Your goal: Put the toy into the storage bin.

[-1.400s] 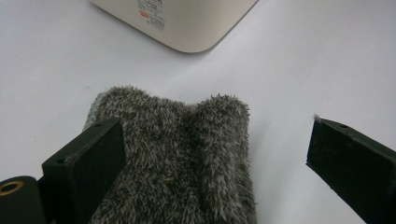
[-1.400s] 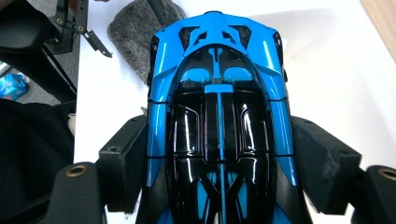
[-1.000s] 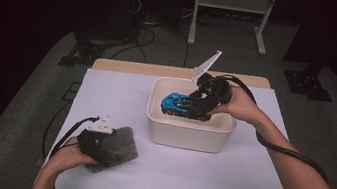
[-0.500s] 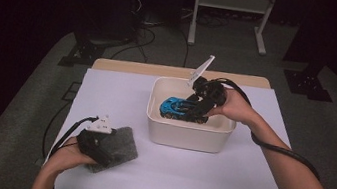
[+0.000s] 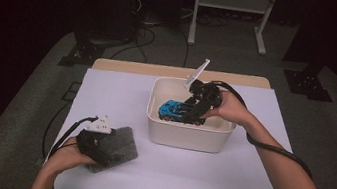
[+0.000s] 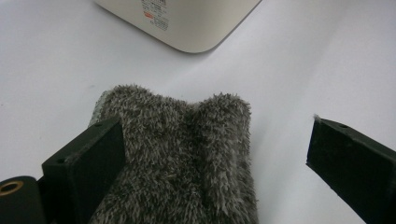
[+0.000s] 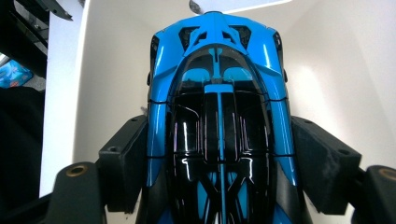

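Right gripper (image 7: 219, 172) is clamped on the blue toy car (image 7: 218, 116) by its sides, frame centre, probably for a level drop into the white bin (image 5: 188, 134). Left gripper (image 6: 215, 158), lower left, hangs open over the grey fuzzy cloth (image 6: 182, 154), likely next.

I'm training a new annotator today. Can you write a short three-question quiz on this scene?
1. What does the right hand-held gripper hold?
2. True or false: the toy car is inside the white tub.
3. What lies between the jaws of the left hand-held gripper: (a) a grey fuzzy cloth, (b) a sponge, (c) nothing?

Key:
1. The blue and black toy car, gripped by its sides.
2. True.
3. (a); the jaws stand open around it.
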A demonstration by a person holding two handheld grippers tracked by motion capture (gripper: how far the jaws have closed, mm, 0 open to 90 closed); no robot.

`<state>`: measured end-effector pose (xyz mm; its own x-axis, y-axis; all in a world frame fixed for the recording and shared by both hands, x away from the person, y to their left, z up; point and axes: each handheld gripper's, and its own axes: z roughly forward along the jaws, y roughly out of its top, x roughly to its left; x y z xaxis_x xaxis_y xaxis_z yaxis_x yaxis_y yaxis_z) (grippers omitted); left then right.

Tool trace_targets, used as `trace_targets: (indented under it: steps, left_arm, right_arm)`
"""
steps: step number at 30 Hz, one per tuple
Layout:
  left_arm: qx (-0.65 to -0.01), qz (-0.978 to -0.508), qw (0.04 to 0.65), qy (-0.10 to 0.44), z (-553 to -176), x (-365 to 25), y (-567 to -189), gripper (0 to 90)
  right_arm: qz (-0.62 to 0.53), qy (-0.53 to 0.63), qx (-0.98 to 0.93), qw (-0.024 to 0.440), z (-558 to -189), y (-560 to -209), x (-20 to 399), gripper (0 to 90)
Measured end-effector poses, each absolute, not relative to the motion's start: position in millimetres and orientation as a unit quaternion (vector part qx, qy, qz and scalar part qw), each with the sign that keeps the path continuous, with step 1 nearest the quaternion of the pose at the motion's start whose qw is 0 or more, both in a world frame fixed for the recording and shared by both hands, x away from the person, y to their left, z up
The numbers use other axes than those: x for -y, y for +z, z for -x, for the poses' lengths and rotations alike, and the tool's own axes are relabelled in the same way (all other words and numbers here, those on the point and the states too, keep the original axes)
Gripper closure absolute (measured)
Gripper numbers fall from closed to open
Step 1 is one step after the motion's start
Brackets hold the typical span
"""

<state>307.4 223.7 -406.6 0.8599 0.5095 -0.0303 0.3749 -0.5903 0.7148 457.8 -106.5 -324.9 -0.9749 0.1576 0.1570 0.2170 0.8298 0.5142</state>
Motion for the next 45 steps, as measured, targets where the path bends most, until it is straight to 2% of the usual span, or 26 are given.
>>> trace_targets:
  steps: [45]
  left_arm:
    - [-0.252, -0.883, 0.386, 0.087, -307, -224, -406, 3.9]
  right_arm:
    - [0.102, -0.229, 0.964, 0.084, -468, -356, 84, 25.2]
